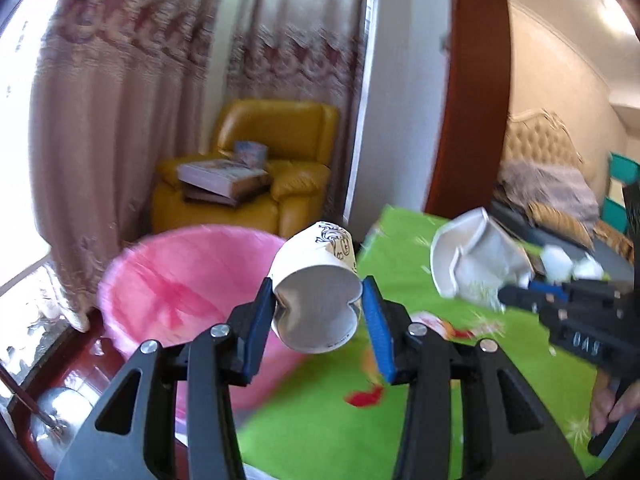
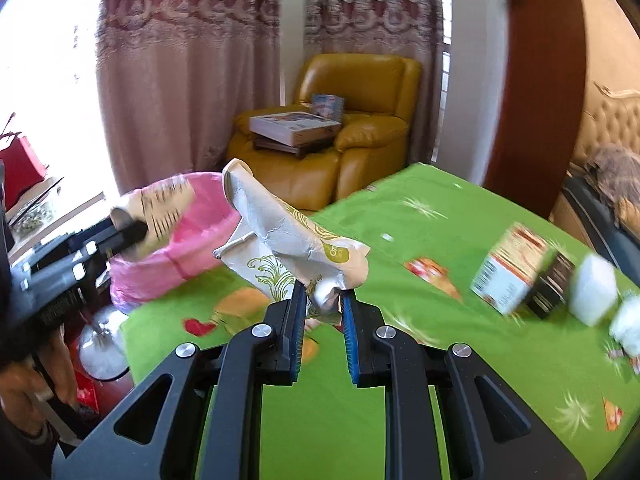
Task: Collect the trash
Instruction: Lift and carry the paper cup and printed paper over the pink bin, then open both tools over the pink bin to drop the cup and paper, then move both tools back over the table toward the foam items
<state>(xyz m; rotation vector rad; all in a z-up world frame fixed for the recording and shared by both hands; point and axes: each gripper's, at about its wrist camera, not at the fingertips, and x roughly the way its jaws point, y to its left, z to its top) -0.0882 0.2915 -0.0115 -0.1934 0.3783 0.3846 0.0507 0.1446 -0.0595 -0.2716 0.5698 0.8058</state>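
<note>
From the left wrist camera, the left gripper point(image 1: 318, 312) has its blue-padded black fingers pressed against a white paper cup with a dark line drawing on its side point(image 1: 316, 284), and the cup's rim is dented inward where the pads squeeze it. The cup lies tilted, mouth toward the camera, held up just beside the round bin lined with a pink plastic bag point(image 1: 180, 280), which stands on the floor at the edge of the bright green printed cloth point(image 1: 400, 420) covering the table. To the right, the right gripper point(image 1: 508, 298) reaches in from the side, clamped on a crushed white paper container point(image 1: 476, 260) (blurred here). Behind stands a mustard-yellow leather armchair point(image 1: 296, 136) with flat boxes stacked on its seat, before a pinkish patterned curtain point(image 1: 120, 100).

From the right wrist camera, the right gripper point(image 2: 323, 304) is closed narrow on the crumpled lower end of a flattened paper bag, silvery inside with yellow-green scrollwork print point(image 2: 288, 236), which sticks up and to the left above the green cloth. At the left edge the left gripper point(image 2: 132, 232) holds the paper cup point(image 2: 160, 208) over the rim of the pink-lined bin point(image 2: 188, 248). On the cloth to the right lie a small printed cardboard carton on its side point(image 2: 508, 268) and white crumpled tissues point(image 2: 596, 292), both blurred, well apart from the right gripper.
</note>
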